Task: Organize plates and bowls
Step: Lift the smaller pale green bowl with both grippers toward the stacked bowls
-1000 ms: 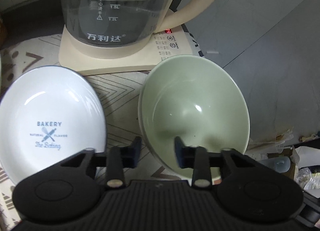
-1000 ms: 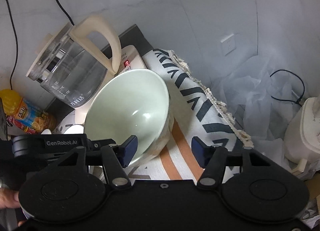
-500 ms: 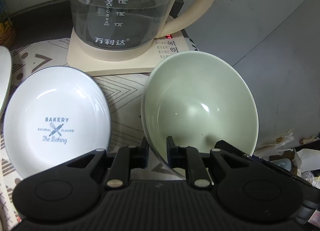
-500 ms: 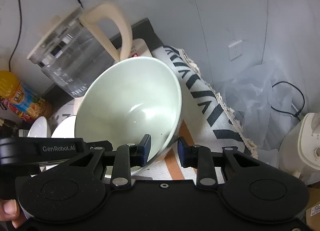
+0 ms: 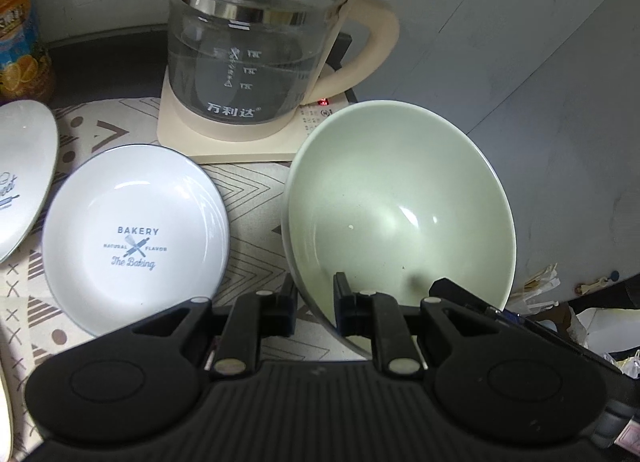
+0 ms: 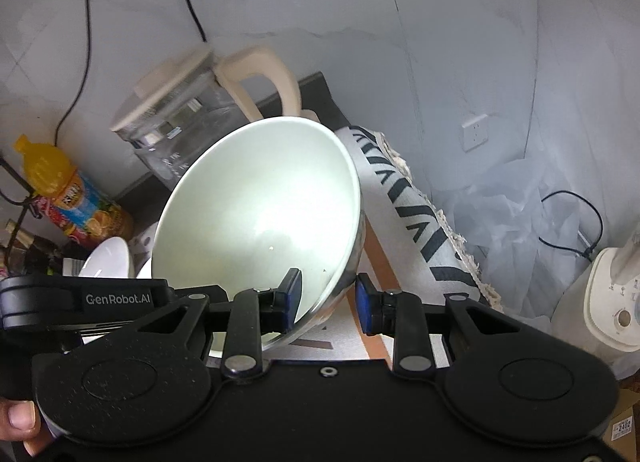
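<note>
A pale green bowl [image 5: 400, 213] is held tilted above the patterned mat. My left gripper [image 5: 314, 296] is shut on the bowl's near left rim. My right gripper [image 6: 326, 296] is shut on the bowl [image 6: 260, 217] at its right rim, one finger inside and one outside. A white "BAKERY" plate [image 5: 136, 238] lies on the mat left of the bowl. A second white plate [image 5: 20, 177] shows at the far left edge. White dishes [image 6: 106, 262] show behind the bowl in the right wrist view.
A glass kettle [image 5: 256, 57] on a cream base stands right behind the bowl and plate; it also shows in the right wrist view [image 6: 192, 121]. An orange juice bottle [image 6: 68, 189] stands at the back left. The mat's fringed edge [image 6: 432, 217] runs along the right.
Both grippers closed on the bowl's rim and lifted and tilted it. More of the kettle and the plates came into the left wrist view.
</note>
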`<state>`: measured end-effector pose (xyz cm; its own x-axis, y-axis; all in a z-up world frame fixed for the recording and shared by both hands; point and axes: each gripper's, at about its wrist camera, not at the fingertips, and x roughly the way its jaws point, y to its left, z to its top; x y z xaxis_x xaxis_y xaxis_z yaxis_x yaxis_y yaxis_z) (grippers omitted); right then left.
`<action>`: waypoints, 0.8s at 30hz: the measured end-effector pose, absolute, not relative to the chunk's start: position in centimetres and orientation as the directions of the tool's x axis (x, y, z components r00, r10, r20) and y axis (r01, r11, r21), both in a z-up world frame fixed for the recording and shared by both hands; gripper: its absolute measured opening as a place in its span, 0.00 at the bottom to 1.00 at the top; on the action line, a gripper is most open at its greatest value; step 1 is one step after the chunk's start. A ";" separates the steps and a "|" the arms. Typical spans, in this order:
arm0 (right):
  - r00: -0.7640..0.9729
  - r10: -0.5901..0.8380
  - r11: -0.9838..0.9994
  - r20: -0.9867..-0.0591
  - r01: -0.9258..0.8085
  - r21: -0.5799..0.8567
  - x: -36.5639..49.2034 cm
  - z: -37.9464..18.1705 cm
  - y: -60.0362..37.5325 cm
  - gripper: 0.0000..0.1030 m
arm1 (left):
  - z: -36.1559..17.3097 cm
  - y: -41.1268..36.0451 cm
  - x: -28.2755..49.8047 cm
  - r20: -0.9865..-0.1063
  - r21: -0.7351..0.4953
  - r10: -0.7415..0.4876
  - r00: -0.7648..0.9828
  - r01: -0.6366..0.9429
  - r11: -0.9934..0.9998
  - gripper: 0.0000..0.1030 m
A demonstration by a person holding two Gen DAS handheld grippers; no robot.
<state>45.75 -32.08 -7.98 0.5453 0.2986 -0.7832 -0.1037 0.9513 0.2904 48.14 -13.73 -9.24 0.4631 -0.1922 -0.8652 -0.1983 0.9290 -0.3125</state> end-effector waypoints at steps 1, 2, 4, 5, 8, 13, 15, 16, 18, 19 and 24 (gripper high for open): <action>0.549 0.302 0.950 -0.780 -0.109 0.291 45.5 -7.7 -32.0 0.28 | -9.0 -13.6 47.9 -0.862 -0.314 -0.191 0.469 -0.199 0.928 0.15; 0.552 0.305 0.950 -0.776 -0.114 0.292 45.2 -7.5 -31.9 0.28 | -8.9 -13.5 47.7 -0.860 -0.316 -0.190 0.473 -0.201 0.927 0.15; 0.557 0.308 0.949 -0.771 -0.122 0.291 44.7 -7.0 -31.7 0.28 | -8.6 -13.4 47.4 -0.858 -0.320 -0.190 0.478 -0.206 0.925 0.15; 0.560 0.309 0.949 -0.769 -0.126 0.290 44.5 -6.8 -31.7 0.28 | -8.4 -13.3 47.0 -0.857 -0.323 -0.191 0.479 -0.210 0.923 0.15; 0.566 0.322 0.944 -0.758 -0.137 0.299 43.8 -6.0 -31.5 0.28 | -7.7 -13.0 45.8 -0.851 -0.341 -0.200 0.486 -0.221 0.914 0.16; 0.581 0.339 0.940 -0.740 -0.170 0.296 42.8 -4.6 -30.8 0.28 | -6.5 -12.3 43.9 -0.836 -0.359 -0.201 0.510 -0.232 0.904 0.16; 0.585 0.344 0.938 -0.734 -0.179 0.296 42.4 -4.2 -30.5 0.28 | -6.4 -11.9 43.3 -0.833 -0.369 -0.205 0.514 -0.241 0.898 0.16; 0.588 0.347 0.937 -0.731 -0.185 0.296 42.2 -4.1 -30.3 0.28 | -6.3 -11.7 43.0 -0.832 -0.374 -0.206 0.515 -0.247 0.894 0.16; 0.585 0.355 0.934 -0.729 -0.196 0.298 41.9 -4.0 -30.0 0.28 | -6.2 -11.4 42.3 -0.832 -0.372 -0.200 0.518 -0.253 0.893 0.16; 0.581 0.360 0.933 -0.730 -0.201 0.299 41.7 -4.0 -29.8 0.28 | -6.1 -11.3 42.0 -0.832 -0.372 -0.197 0.519 -0.258 0.892 0.16; 0.567 0.379 0.925 -0.732 -0.246 0.288 40.8 -3.4 -28.7 0.28 | -5.6 -10.3 40.1 -0.833 -0.388 -0.197 0.516 -0.294 0.873 0.16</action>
